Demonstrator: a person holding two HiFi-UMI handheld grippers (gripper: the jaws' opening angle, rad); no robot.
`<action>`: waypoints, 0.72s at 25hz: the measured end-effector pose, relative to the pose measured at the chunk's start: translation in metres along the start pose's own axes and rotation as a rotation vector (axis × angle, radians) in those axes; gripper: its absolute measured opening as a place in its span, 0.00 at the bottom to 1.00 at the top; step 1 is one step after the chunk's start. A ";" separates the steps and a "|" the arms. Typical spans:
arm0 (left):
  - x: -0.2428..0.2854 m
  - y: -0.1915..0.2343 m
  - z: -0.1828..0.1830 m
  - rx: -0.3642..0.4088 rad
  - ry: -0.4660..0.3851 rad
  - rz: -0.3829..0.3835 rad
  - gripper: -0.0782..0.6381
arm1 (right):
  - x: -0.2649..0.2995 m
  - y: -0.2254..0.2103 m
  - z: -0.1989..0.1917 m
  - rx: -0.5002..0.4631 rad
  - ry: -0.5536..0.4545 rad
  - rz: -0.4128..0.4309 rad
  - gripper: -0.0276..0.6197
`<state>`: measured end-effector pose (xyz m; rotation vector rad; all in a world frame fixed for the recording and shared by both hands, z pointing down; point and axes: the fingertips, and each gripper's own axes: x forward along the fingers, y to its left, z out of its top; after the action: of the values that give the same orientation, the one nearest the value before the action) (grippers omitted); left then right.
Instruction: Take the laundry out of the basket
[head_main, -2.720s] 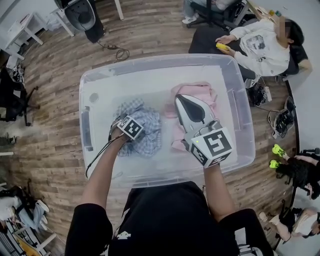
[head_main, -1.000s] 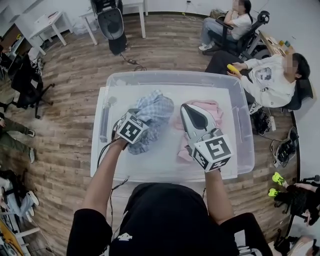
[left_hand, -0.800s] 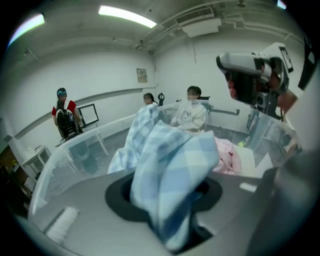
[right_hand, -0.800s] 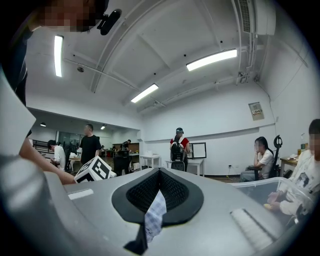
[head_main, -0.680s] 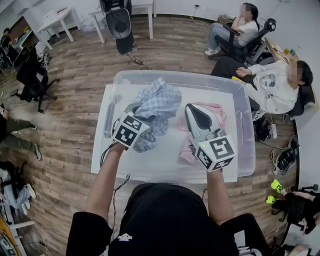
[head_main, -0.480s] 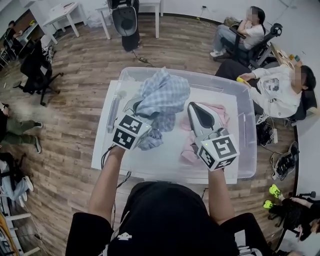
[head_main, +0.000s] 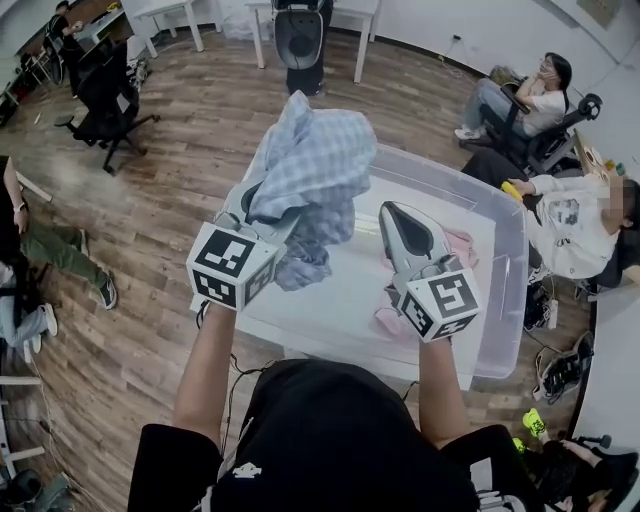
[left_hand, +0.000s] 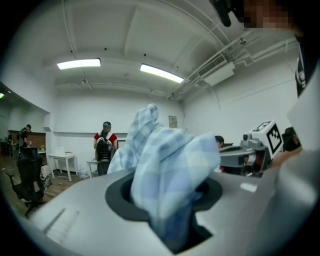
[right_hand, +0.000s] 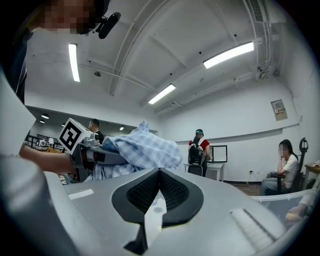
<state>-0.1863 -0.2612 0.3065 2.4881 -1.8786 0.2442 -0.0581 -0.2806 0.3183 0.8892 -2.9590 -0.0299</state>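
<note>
One clear, round-cornered plastic basket (head_main: 508, 300) holds a crumpled pink garment (head_main: 462, 246) at its right end. High above its far left side, the left tool (head_main: 258, 200) clamps a soft, bunched blue-checked cloth (head_main: 312, 165). The right tool (head_main: 398, 225) hovers over the basket with its jaws pressed together, empty.

Blue plaid laundry (head_main: 315, 150) abv basket (head_main: 508, 300)

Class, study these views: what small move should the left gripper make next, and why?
Probably swing the checked cloth sideways, clear of the bin, before releasing: the left gripper is shut on it above the bin, and a pink garment lies inside.
</note>
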 end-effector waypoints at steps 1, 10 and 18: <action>-0.008 0.007 0.004 -0.006 -0.017 0.026 0.36 | 0.003 0.004 0.001 -0.002 -0.001 0.017 0.04; -0.088 0.083 -0.006 -0.066 -0.059 0.245 0.36 | 0.041 0.063 0.009 -0.027 -0.002 0.169 0.04; -0.146 0.133 -0.032 -0.099 -0.065 0.377 0.36 | 0.067 0.118 0.007 -0.052 0.020 0.260 0.04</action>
<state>-0.3561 -0.1557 0.3082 2.0881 -2.3134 0.0706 -0.1791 -0.2195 0.3177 0.4910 -3.0131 -0.0868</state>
